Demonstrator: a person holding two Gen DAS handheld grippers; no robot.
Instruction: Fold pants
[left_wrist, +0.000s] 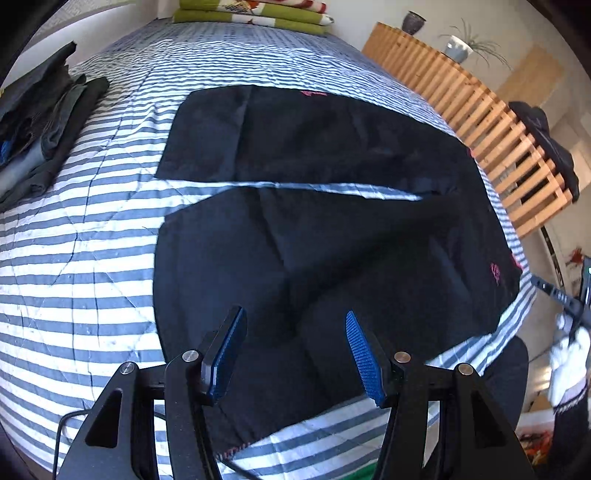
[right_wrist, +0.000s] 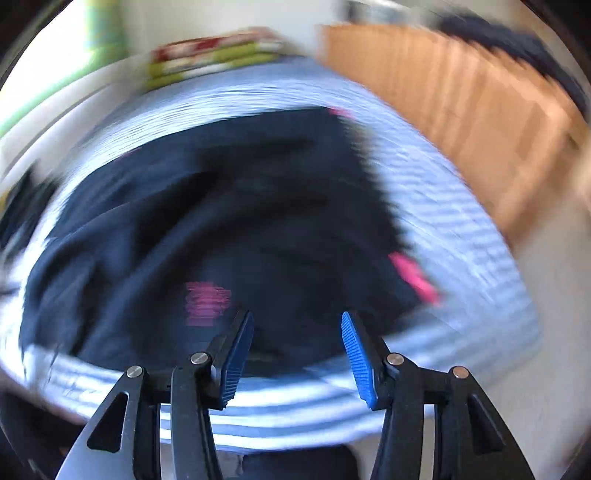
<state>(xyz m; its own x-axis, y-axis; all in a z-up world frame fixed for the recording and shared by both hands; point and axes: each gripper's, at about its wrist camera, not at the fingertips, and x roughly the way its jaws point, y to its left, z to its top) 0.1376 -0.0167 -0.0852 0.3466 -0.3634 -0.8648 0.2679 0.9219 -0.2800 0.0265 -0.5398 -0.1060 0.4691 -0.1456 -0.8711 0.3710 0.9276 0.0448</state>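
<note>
The left gripper (left_wrist: 295, 332) hangs with jaws parted and empty above dark pants (left_wrist: 314, 229), spread flat on a striped bedspread (left_wrist: 81, 258), legs reaching ahead with pink embroidery. The right gripper (right_wrist: 297, 332), likewise released, shows them blurred.

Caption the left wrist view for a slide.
Open left gripper above black pants laid flat on striped bedspread.
</note>
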